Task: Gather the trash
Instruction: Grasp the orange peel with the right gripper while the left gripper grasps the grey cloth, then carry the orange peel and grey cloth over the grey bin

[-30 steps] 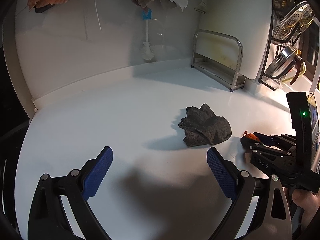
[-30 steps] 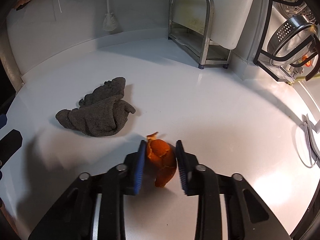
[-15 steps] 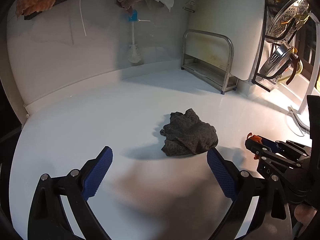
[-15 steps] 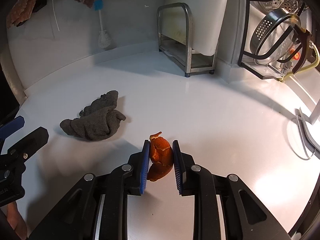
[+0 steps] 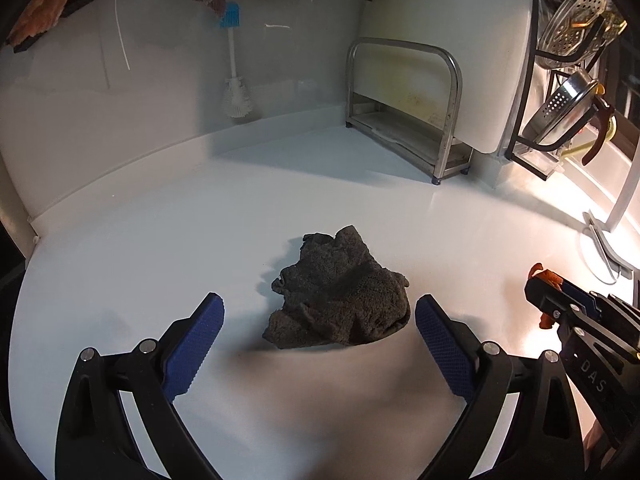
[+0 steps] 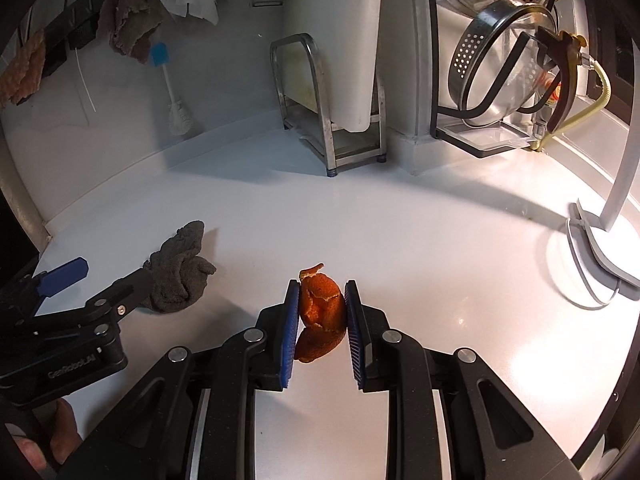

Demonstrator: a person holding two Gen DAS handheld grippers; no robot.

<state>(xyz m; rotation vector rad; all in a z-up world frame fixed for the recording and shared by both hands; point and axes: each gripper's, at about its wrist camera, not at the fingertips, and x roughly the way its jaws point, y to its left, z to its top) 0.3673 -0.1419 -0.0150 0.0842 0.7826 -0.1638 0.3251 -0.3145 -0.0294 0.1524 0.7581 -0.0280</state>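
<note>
My right gripper (image 6: 322, 300) is shut on a curled orange peel (image 6: 322, 314) and holds it just above the white counter. It also shows at the right edge of the left wrist view (image 5: 560, 304), with peel (image 5: 545, 276) between its tips. A crumpled dark grey cloth (image 5: 340, 304) lies on the counter. My left gripper (image 5: 318, 316) is open, its blue pads on either side of the cloth's near edge, apart from it. In the right wrist view the left gripper (image 6: 104, 284) is at the left, partly covering the cloth (image 6: 180, 276).
A steel rack (image 5: 404, 108) with a white board stands at the back. A bottle brush (image 5: 236, 80) hangs on the back wall. A wire rack with strainers (image 6: 504, 68) is at the right. A white lamp base (image 6: 600, 248) and cord lie at the far right.
The left gripper has moved forward so the cloth now lies between its open fingers. The right gripper closed on the peel and lifted it, drawing back slightly.
</note>
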